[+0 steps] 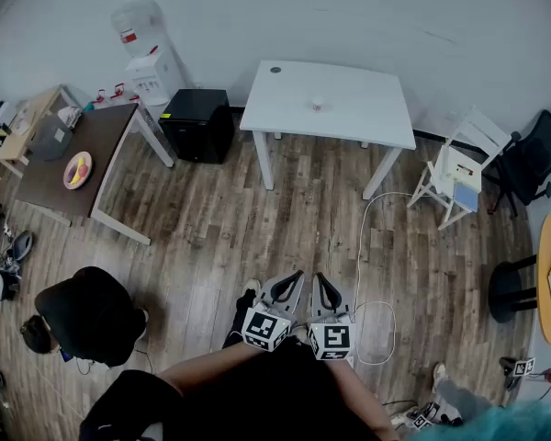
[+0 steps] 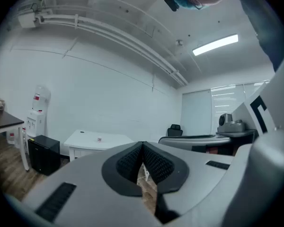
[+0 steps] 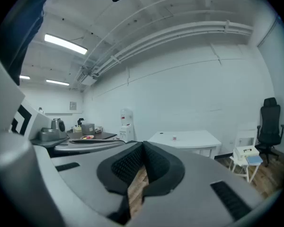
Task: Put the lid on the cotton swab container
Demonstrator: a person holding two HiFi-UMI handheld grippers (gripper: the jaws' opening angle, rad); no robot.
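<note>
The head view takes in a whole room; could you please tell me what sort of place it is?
Probably an office or workroom: it has a white desk, a water dispenser and a black office chair, all standing on wood-look flooring.

Nothing legible. Red label (image 1: pixel 129 37) on water dispenser (image 1: pixel 154 67) too small to read; same for small wall sign (image 3: pixel 73 106).
</note>
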